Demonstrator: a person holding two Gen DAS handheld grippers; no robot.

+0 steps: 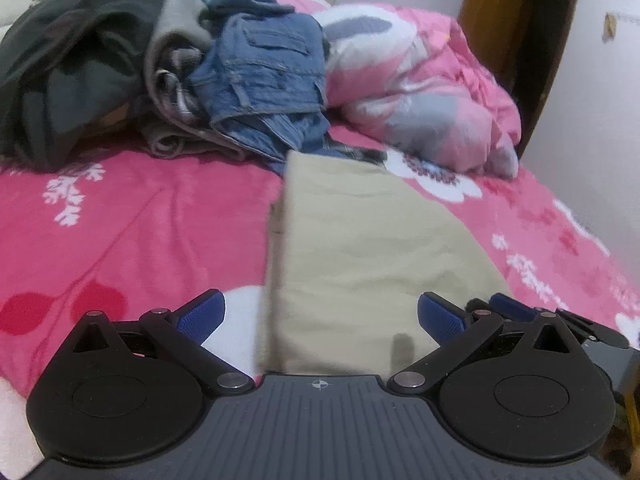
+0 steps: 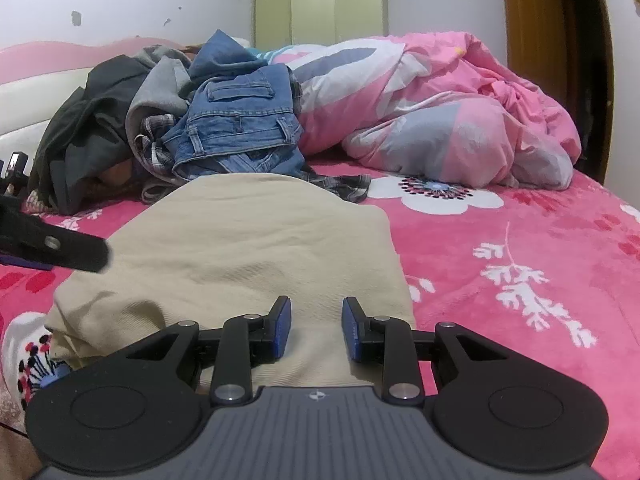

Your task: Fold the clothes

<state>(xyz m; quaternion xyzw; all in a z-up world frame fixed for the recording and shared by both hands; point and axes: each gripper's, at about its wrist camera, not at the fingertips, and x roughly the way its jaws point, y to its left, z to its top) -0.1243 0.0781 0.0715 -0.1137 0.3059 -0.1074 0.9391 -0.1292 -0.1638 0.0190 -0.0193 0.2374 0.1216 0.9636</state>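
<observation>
The beige garment (image 2: 240, 248) lay flat on the pink floral bed (image 2: 520, 240), just in front of me, in a compact oblong with straight side edges — it looked to be lying in more than one layer. My left gripper (image 1: 320, 316) stood with its jaws spread wide over the garment's near end, holding nothing. My right gripper (image 2: 316, 328) had its jaws narrow but apart, and no cloth was caught between them; they hovered over the near edge.

I judged that this could fit two stages: mid-fold, with another doubling due, or a finished fold just let go. Either way the next move called for care that the layers did not slide.

Behind it sat the heap — blue jeans (image 2: 240, 128), a grey top (image 2: 160, 92), dark clothes (image 2: 88, 128) and a plaid shirt (image 2: 344, 188) — beside a bunched pink quilt (image 2: 440, 112).

The garment's near edge was hidden under my own bodies, so what kind of garment it was I could not tell. The left view was blurred along its left edge.
</observation>
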